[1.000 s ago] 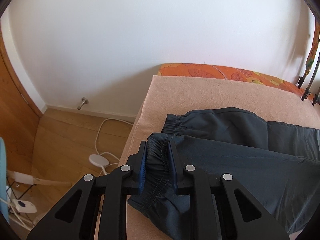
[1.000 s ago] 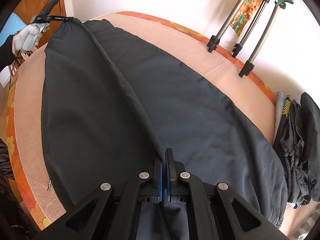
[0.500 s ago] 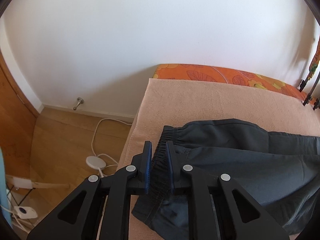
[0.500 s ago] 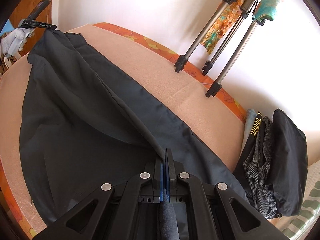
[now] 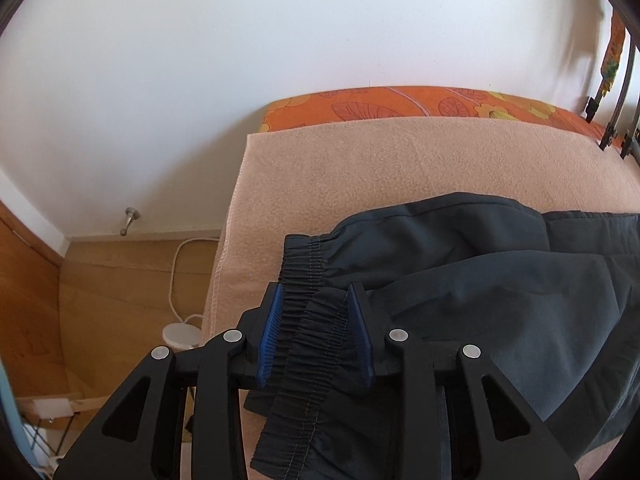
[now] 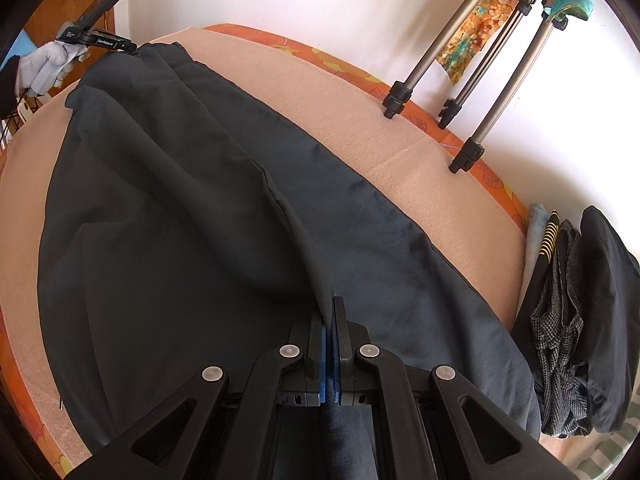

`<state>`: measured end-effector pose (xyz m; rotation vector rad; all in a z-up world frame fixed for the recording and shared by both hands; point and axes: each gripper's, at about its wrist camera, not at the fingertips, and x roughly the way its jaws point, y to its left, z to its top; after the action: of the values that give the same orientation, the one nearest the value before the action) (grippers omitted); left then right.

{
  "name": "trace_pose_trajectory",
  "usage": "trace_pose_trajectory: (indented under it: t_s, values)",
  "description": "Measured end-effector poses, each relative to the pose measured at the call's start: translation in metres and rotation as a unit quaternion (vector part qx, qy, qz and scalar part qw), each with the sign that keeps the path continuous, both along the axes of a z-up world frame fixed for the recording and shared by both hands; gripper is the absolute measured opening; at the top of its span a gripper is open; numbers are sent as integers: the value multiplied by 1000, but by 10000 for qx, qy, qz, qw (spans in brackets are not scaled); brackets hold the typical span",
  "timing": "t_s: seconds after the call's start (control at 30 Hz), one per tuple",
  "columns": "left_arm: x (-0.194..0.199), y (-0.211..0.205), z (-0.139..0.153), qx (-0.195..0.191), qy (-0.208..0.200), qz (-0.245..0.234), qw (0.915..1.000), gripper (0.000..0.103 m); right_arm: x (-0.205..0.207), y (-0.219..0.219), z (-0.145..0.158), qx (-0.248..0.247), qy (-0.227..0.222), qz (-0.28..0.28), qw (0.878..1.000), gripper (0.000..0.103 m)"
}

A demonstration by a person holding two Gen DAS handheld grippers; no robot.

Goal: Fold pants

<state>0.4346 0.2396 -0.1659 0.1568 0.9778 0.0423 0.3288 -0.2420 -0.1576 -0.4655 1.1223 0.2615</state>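
Note:
Dark grey pants [image 6: 192,216] lie lengthwise on a peach blanket [image 6: 360,128] over the bed. My left gripper [image 5: 316,308] has its jaws apart, with the elastic cuffs [image 5: 308,332] lying loose between the blue pads [image 5: 270,332]. It also shows in the right wrist view [image 6: 120,45], at the far end of the pants. My right gripper [image 6: 330,312] is shut on a raised fold of the pants fabric at the near end. One leg lies over the other [image 5: 500,300].
An orange patterned mattress [image 5: 400,106] runs along the white wall. Tripod legs [image 6: 432,64] stand on the bed's far edge. A pile of dark clothes [image 6: 576,320] lies at the right. Wood floor with a white cable and round disc [image 5: 180,334] lies left of the bed.
My left gripper has opened its jaws wider and moved down over the cuffs, which now lie slack. My right gripper stays shut on the fabric and has dropped lower, so the fabric sags.

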Motion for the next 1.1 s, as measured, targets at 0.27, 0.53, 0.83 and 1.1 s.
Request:
trace_pose_trajectory:
  t_s: [0.27, 0.53, 0.83, 1.1]
  values:
    - [-12, -23, -9, 501, -65, -498, 9975, 32, 1, -1, -7, 5, 59, -4, 10000, 0]
    - [-14, -19, -14, 394, -205, -437, 9981, 25, -2, 2, -12, -9, 96, 26, 9999, 0]
    - [-45, 12, 27, -130, -971, 238, 9949, 21, -9, -2, -2, -1, -95, -29, 10000, 0]
    - [-38, 12, 70, -139, -1303, 157, 9913, 21, -8, 0, 35, -295, -818, -91, 9962, 0]
